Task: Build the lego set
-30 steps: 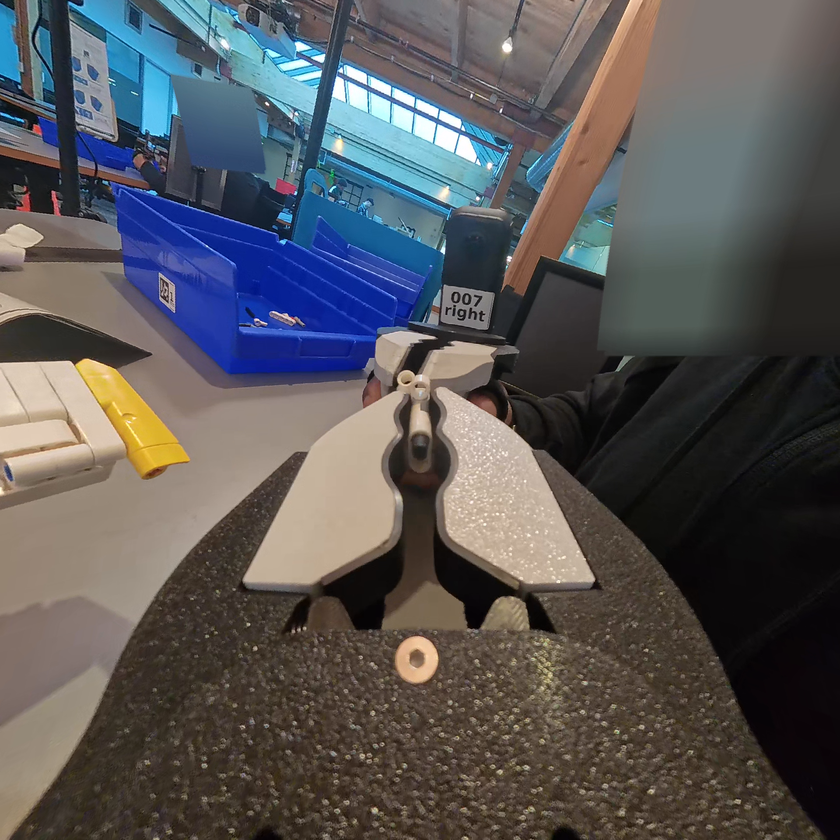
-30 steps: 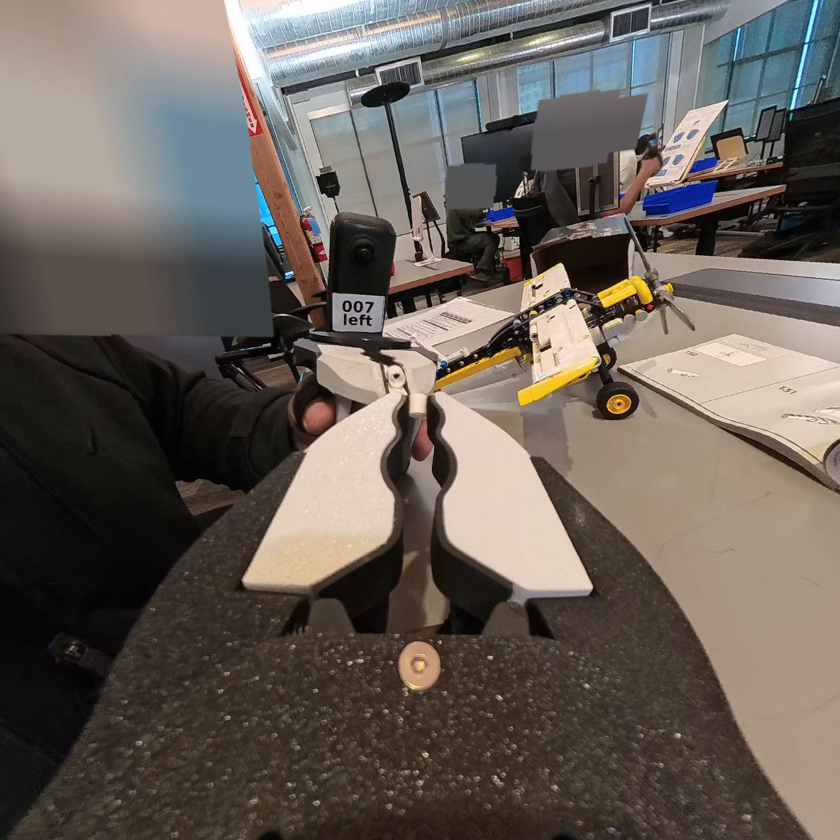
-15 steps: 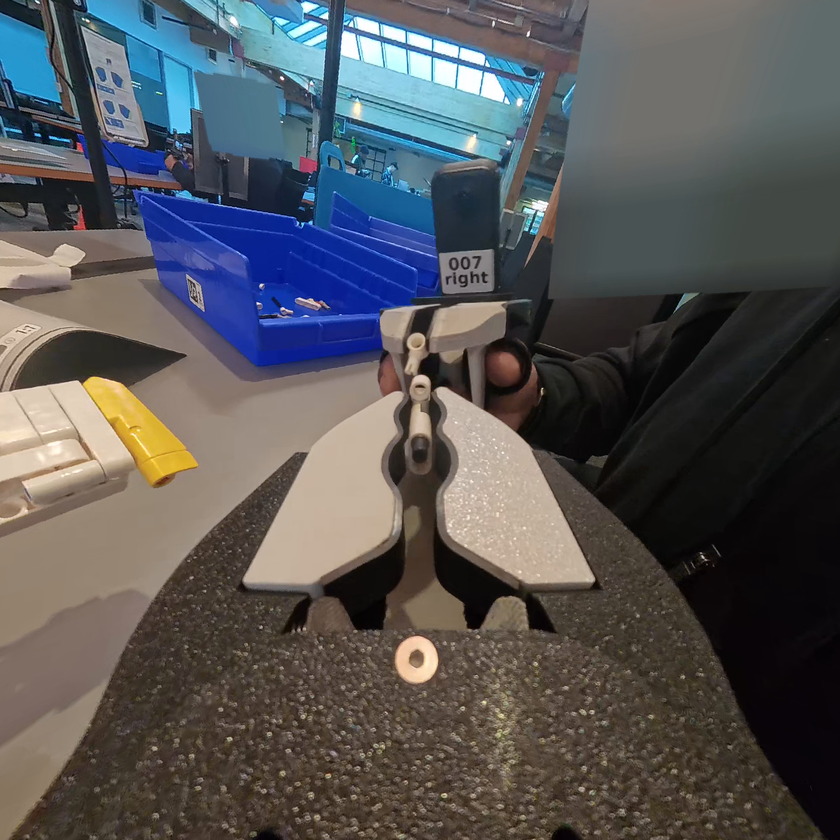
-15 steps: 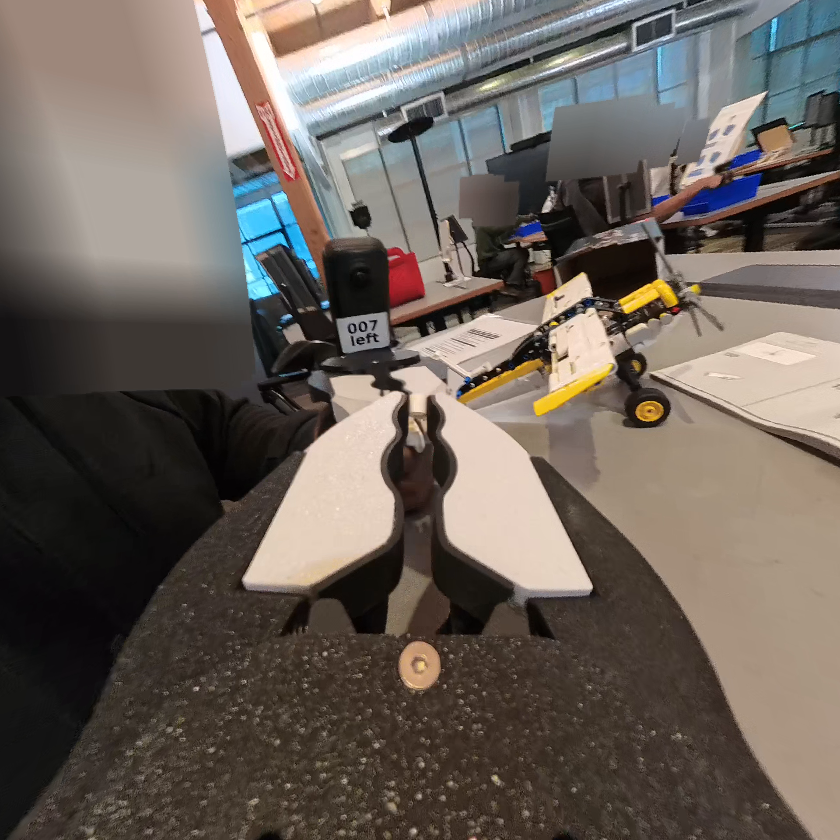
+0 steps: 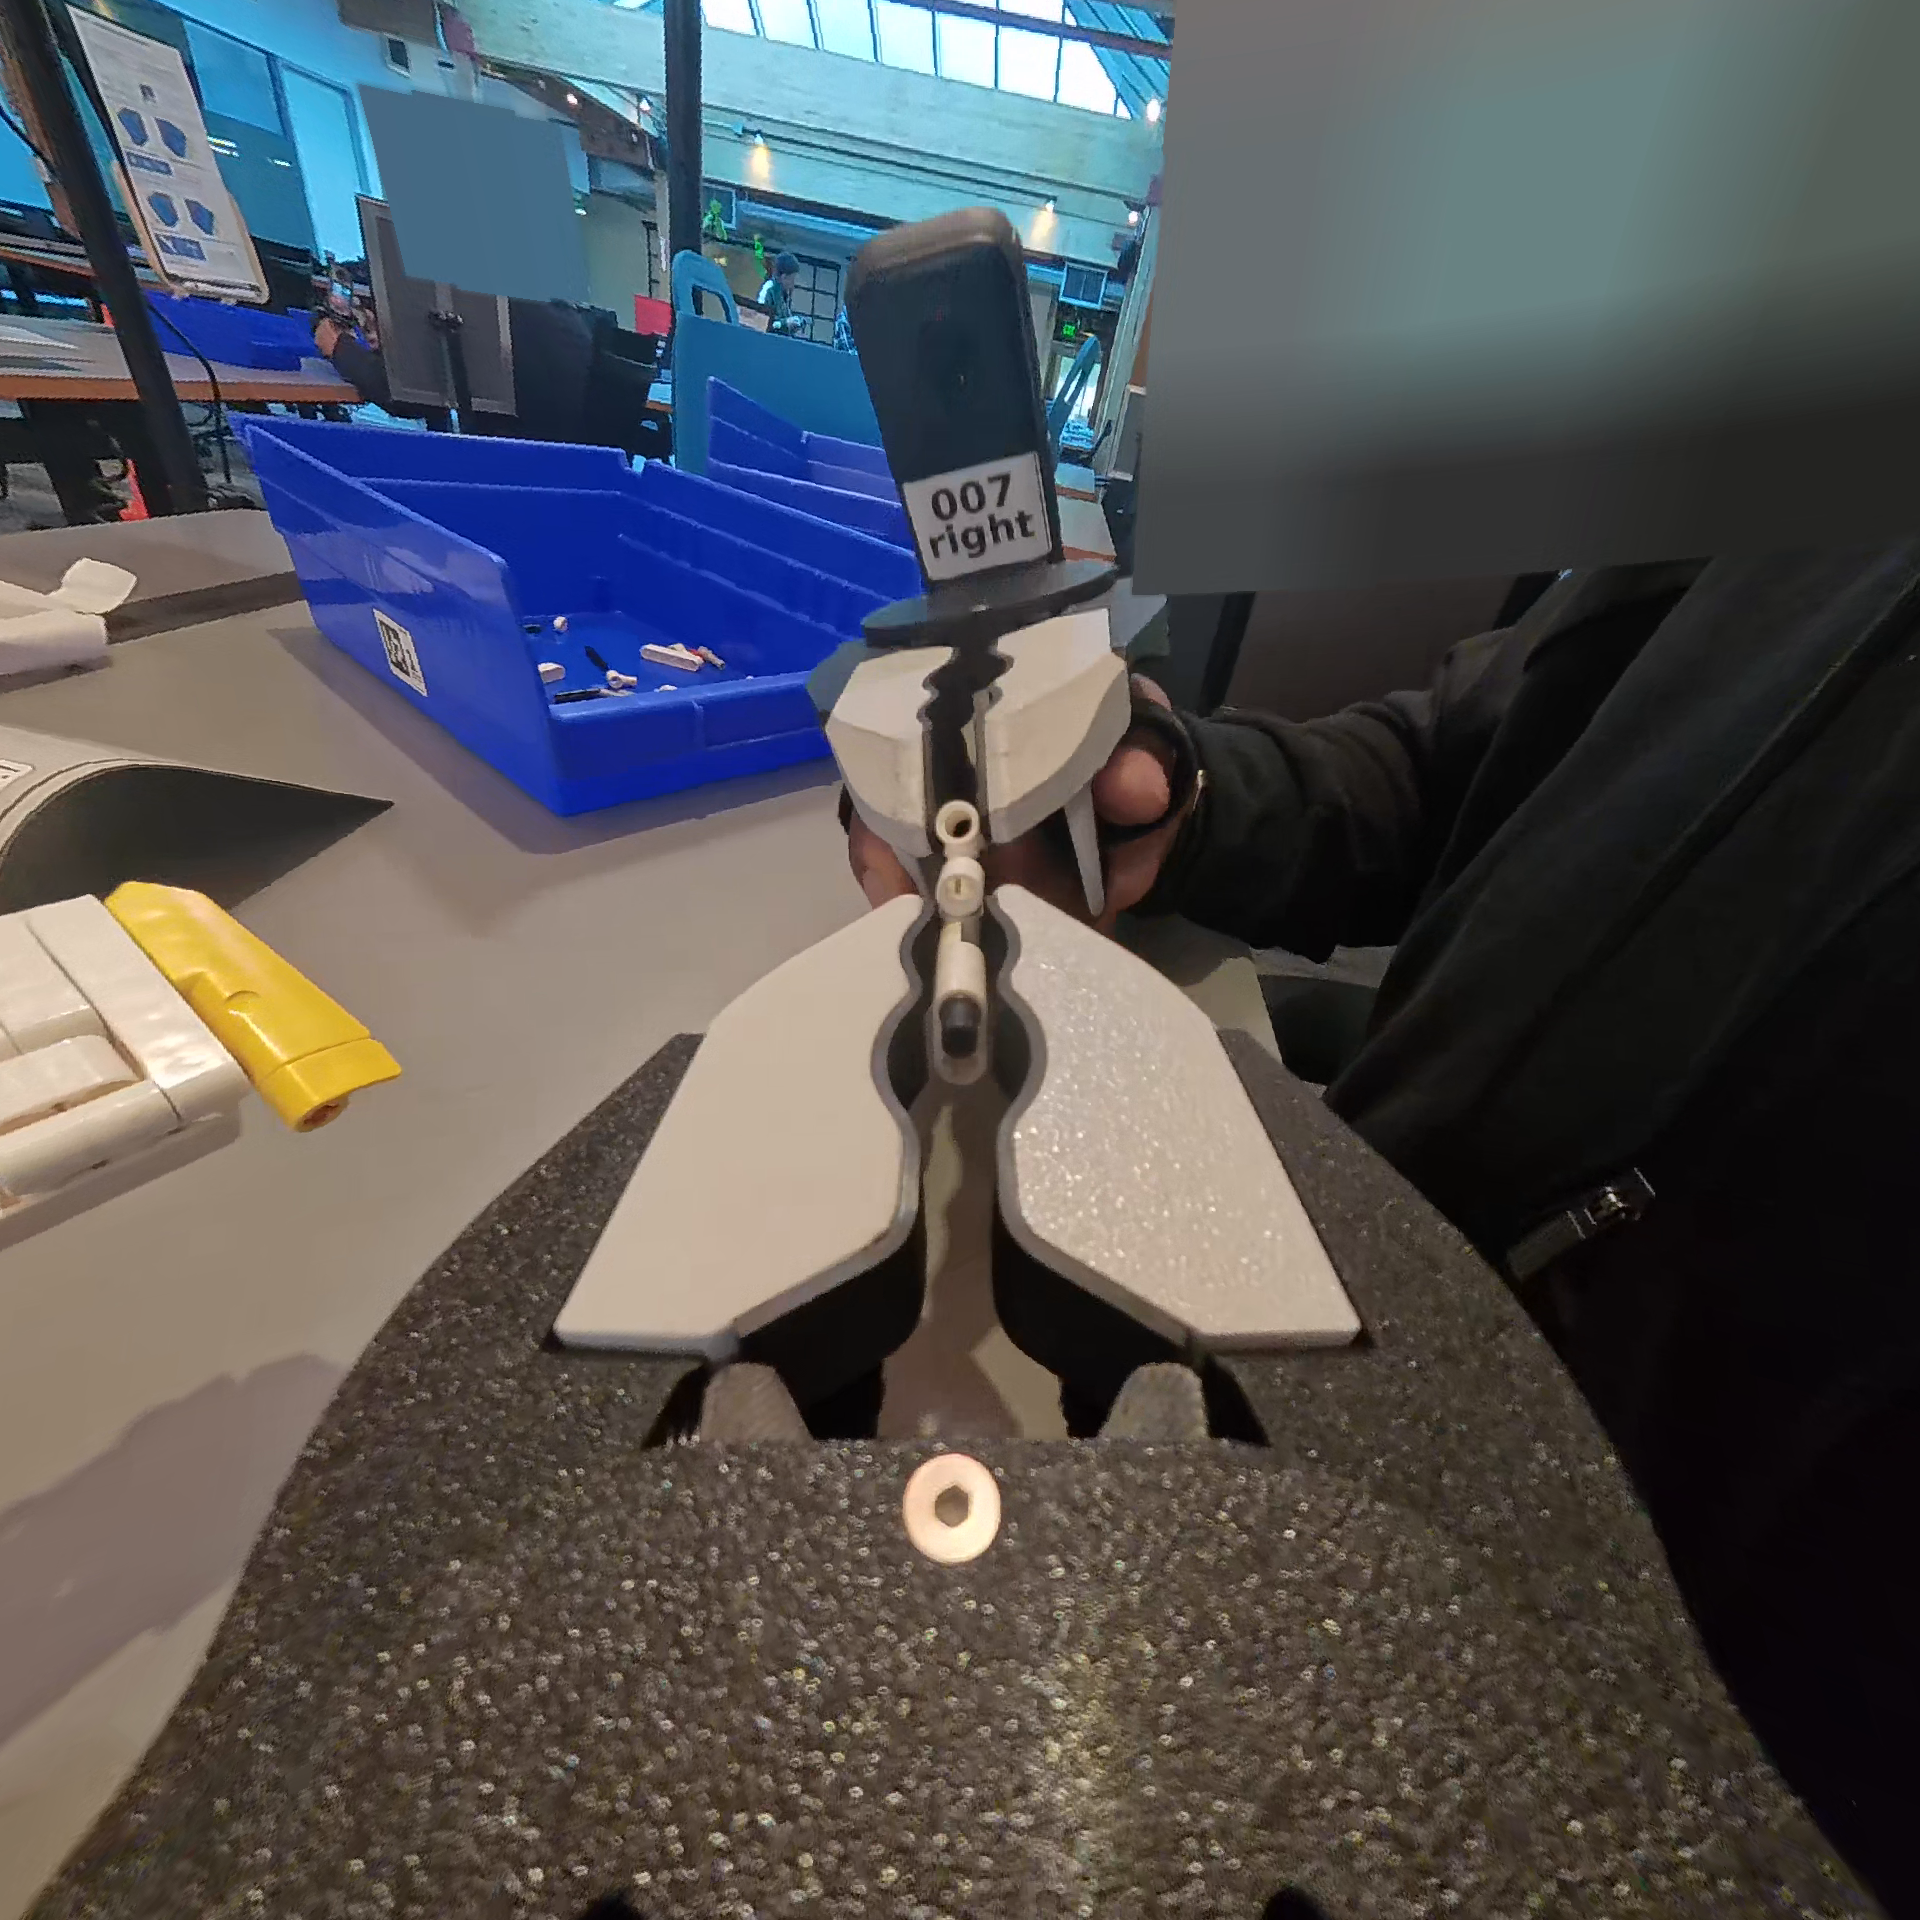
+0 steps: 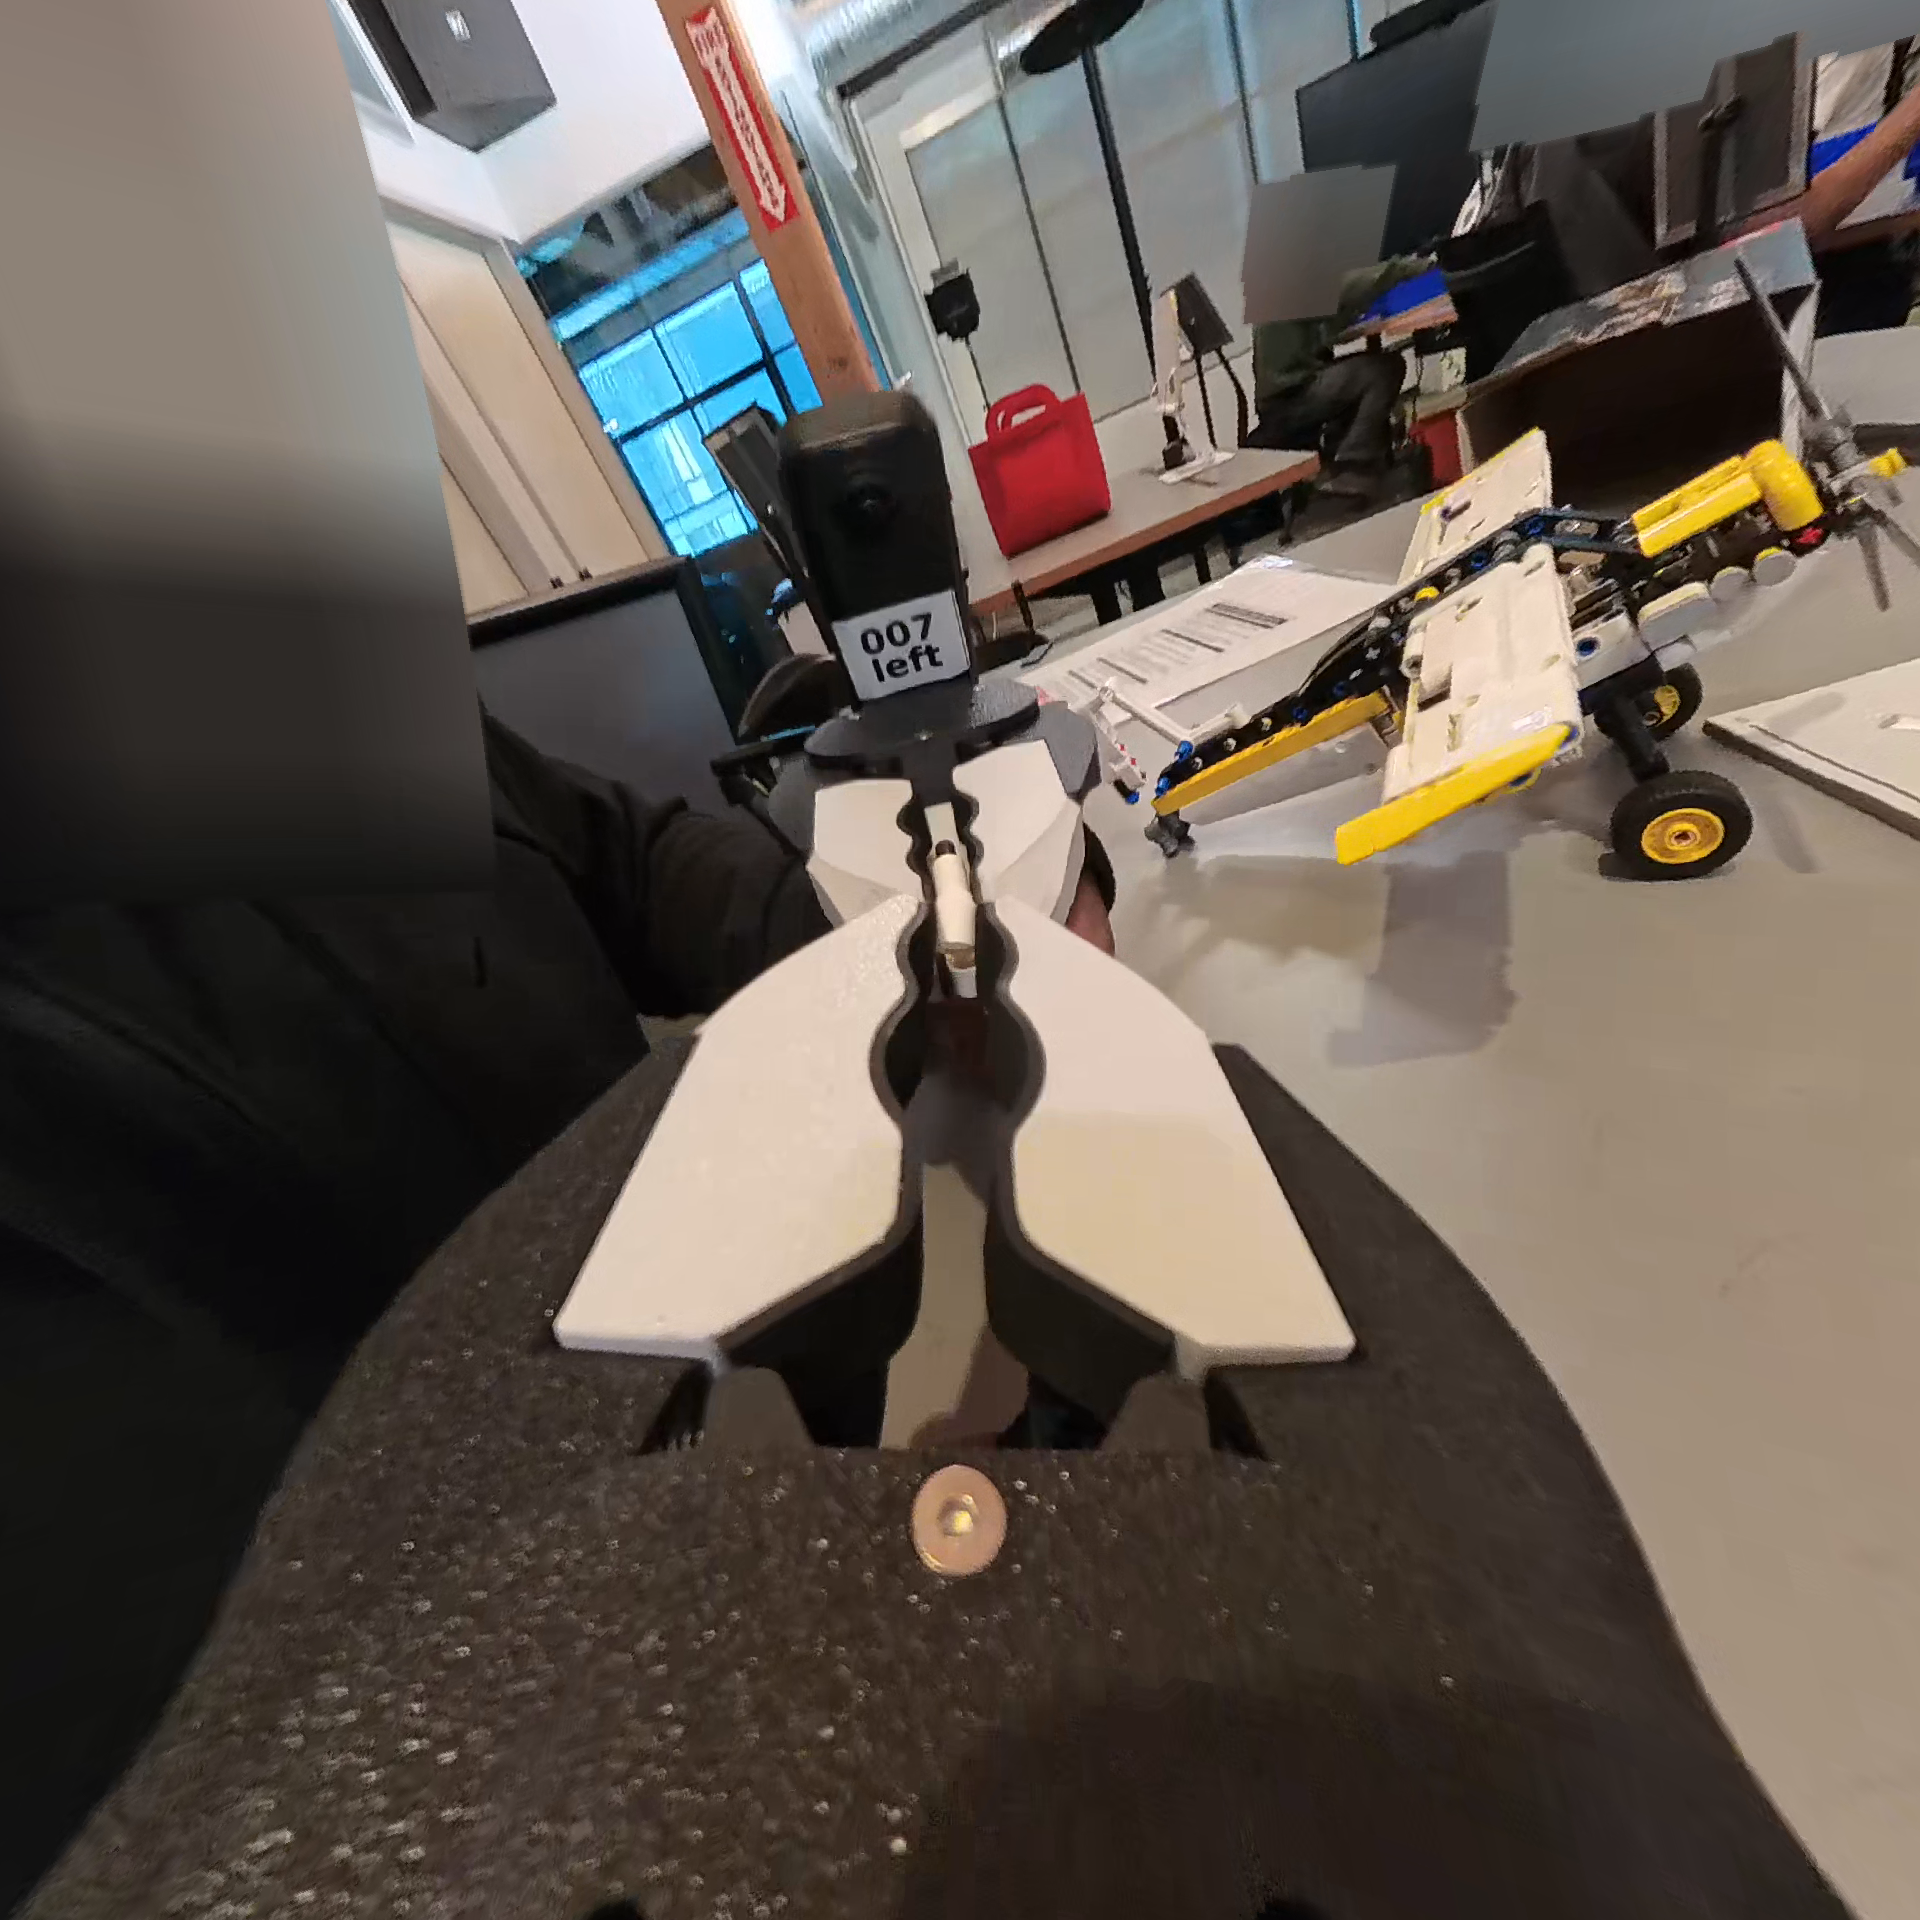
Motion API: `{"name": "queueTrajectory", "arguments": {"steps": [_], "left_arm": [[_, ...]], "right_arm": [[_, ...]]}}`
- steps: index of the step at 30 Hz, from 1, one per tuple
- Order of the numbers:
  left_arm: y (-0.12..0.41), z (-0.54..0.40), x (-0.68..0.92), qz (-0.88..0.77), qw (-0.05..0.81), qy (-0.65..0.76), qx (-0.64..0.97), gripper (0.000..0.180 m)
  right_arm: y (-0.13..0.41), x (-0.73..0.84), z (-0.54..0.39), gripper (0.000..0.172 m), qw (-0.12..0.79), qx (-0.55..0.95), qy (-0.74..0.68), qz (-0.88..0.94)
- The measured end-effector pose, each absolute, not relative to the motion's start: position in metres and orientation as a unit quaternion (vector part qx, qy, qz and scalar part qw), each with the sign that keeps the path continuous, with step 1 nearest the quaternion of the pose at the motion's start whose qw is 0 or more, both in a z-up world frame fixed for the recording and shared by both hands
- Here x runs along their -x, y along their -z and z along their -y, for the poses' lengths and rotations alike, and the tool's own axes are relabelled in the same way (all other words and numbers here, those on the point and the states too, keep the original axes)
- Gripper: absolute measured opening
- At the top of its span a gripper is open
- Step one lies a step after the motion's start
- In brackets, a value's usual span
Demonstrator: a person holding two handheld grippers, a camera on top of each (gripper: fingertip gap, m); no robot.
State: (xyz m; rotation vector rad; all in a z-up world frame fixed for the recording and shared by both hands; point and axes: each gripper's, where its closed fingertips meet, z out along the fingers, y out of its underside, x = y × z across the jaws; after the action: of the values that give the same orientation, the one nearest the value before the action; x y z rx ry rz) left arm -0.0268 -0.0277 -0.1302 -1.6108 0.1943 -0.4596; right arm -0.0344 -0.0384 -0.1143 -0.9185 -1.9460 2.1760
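a: what's the left claw point(image 5: 958, 920) got?

b: it's pinching a small white rod piece point(image 5: 961, 971) with a black pin end toward the camera. the white fingers point(image 5: 831, 1049) press on it from both sides, and its round connector end point(image 5: 957, 885) sticks out past the tips.

a: and the right claw point(image 6: 951, 935)?

b: pinched nearly together on a small white connector piece point(image 5: 956, 828). from its own view that piece is mostly hidden between the tips, but the left wrist view shows its open ring end poking out.

a: how do the two claws sit?

b: tip to tip, facing each other above the near edge of the grey table point(image 6: 1558, 1195). the two white pieces are end to end, touching or just about; i cannot tell if they are joined.

a: what's around?

b: a person's hand point(image 5: 1132, 790) in a black sleeve holds the right gripper. behind it on the table is a blue bin point(image 5: 540, 623) with a few small loose parts point(image 5: 665, 655) inside. the right wrist view shows a white and yellow model plane point(image 6: 1486, 675) on black wheels, well apart from the claws, with printed sheets point(image 6: 1195, 634) behind it and an open booklet point(image 6: 1839, 738) at the right edge. the plane's yellow wing tip point(image 5: 249, 997) shows at the left of the left wrist view.
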Motion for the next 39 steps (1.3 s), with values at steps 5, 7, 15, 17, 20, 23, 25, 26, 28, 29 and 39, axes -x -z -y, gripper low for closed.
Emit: {"name": "queueTrajectory", "arguments": {"steps": [5, 7, 15, 17, 20, 23, 25, 26, 28, 29, 39], "left_arm": [[0.133, 0.027, 0.023, -0.099, 0.658, 0.198, 0.72, 0.007], [0.134, 0.027, 0.021, -0.104, 0.656, 0.195, 0.722, 0.007], [0.136, 0.027, 0.02, -0.105, 0.652, 0.196, 0.725, 0.007], [0.136, 0.027, 0.021, -0.102, 0.652, 0.2, 0.724, 0.007], [0.136, 0.026, 0.021, -0.101, 0.652, 0.201, 0.724, 0.007], [0.136, 0.026, 0.022, -0.099, 0.652, 0.203, 0.724, 0.007], [0.135, 0.026, 0.022, -0.098, 0.653, 0.204, 0.723, 0.007], [0.136, 0.026, 0.022, -0.098, 0.653, 0.204, 0.723, 0.007], [0.136, 0.026, 0.022, -0.099, 0.652, 0.202, 0.724, 0.007], [0.136, 0.026, 0.022, -0.1, 0.652, 0.2, 0.725, 0.007], [0.139, 0.025, 0.021, -0.104, 0.647, 0.189, 0.732, 0.007]], "right_arm": [[0.118, 0.03, 0.038, 0.007, 0.03, 0.288, -0.68, 0.674], [0.12, 0.028, 0.038, 0.007, 0.029, 0.282, -0.669, 0.687], [0.124, 0.025, 0.036, 0.007, 0.046, 0.264, -0.64, 0.72], [0.126, 0.025, 0.035, 0.007, 0.049, 0.264, -0.637, 0.722], [0.129, 0.025, 0.034, 0.007, 0.055, 0.263, -0.632, 0.727], [0.129, 0.025, 0.034, 0.007, 0.063, 0.262, -0.63, 0.728], [0.129, 0.026, 0.034, 0.007, 0.065, 0.261, -0.63, 0.729], [0.129, 0.026, 0.034, 0.007, 0.067, 0.26, -0.63, 0.729], [0.129, 0.026, 0.034, 0.007, 0.07, 0.257, -0.627, 0.732], [0.129, 0.026, 0.034, 0.007, 0.072, 0.256, -0.626, 0.734], [0.132, 0.024, 0.033, 0.007, 0.085, 0.251, -0.597, 0.757]]}}
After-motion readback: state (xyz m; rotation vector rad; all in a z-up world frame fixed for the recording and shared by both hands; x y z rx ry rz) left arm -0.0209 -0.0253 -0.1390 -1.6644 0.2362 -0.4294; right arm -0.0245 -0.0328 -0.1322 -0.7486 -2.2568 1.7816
